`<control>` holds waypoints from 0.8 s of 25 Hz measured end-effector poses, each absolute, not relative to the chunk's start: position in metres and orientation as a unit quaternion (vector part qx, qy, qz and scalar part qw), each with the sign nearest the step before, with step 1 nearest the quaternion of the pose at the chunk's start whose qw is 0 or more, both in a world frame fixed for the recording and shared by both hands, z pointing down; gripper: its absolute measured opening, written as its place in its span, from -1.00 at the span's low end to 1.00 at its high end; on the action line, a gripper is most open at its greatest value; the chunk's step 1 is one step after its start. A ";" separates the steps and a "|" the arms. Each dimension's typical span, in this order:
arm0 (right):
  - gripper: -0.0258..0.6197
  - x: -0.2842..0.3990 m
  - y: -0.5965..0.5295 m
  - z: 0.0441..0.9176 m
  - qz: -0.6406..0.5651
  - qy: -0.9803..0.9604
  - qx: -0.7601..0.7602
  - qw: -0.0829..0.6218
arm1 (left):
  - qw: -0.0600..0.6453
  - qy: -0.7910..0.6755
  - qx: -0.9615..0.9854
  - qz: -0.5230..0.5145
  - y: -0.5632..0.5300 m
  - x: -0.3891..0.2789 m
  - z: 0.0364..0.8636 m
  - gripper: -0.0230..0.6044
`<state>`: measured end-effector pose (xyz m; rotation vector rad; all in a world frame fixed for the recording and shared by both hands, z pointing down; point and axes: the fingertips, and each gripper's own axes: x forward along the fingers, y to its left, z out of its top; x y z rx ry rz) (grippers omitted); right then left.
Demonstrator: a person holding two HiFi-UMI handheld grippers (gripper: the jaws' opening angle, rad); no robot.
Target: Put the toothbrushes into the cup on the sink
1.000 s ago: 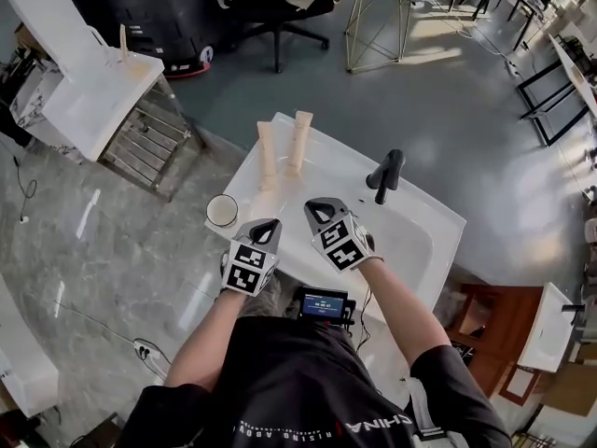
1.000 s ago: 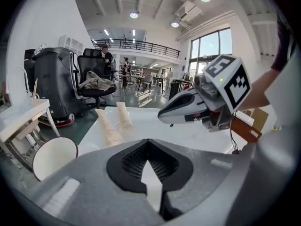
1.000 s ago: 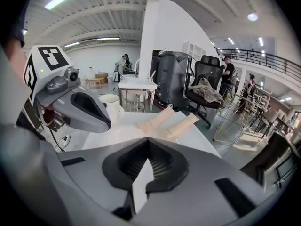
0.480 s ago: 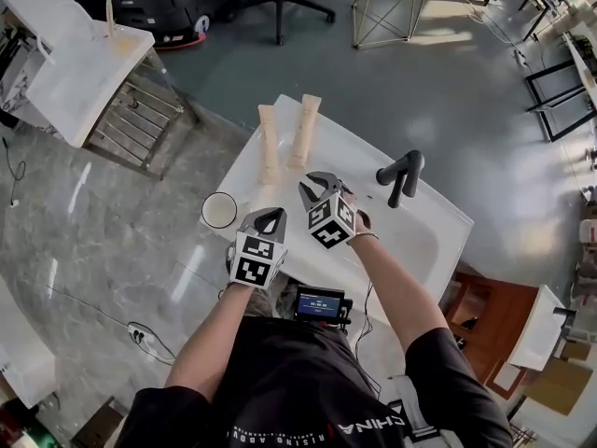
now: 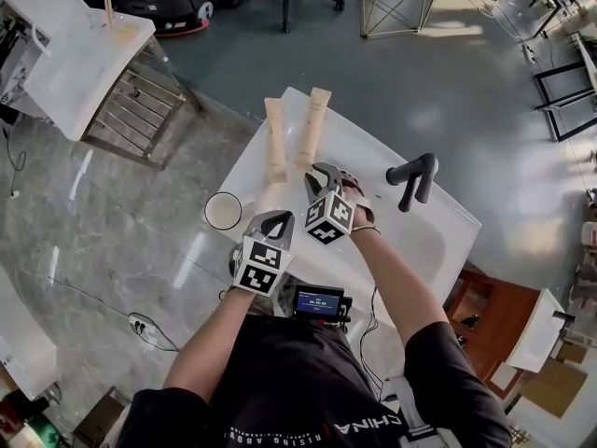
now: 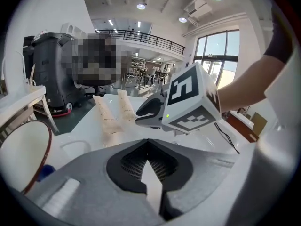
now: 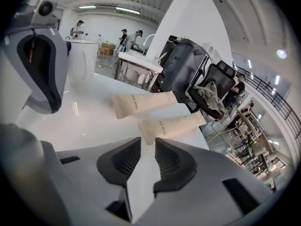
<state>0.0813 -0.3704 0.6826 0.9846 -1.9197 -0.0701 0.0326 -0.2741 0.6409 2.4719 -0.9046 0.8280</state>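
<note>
Two toothbrushes [image 7: 143, 102] (each in a paper sleeve) lie side by side on the sink [image 5: 366, 160], just beyond the right gripper [image 7: 146, 141]. Its fingers are parted, and the nearer sleeve's end sits at their gap. Pinch squarely across that end. The left gripper [image 5: 275, 220] has its fingers together and empty. The cup [image 5: 223, 211] stands left of them at the sink's edge, so carry gently there. The faucet [image 5: 415, 177] stands well right.

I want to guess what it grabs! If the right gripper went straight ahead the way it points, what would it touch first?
Probably the near end of the closer wrapped toothbrush on the sink. The right gripper points right at it, jaws apart. The gap is hard to judge.
</note>
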 end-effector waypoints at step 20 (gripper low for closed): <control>-0.89 0.070 -0.363 0.657 -0.017 -0.816 0.389 0.426 | 0.182 -0.322 0.881 0.297 -0.272 0.026 0.640 -0.94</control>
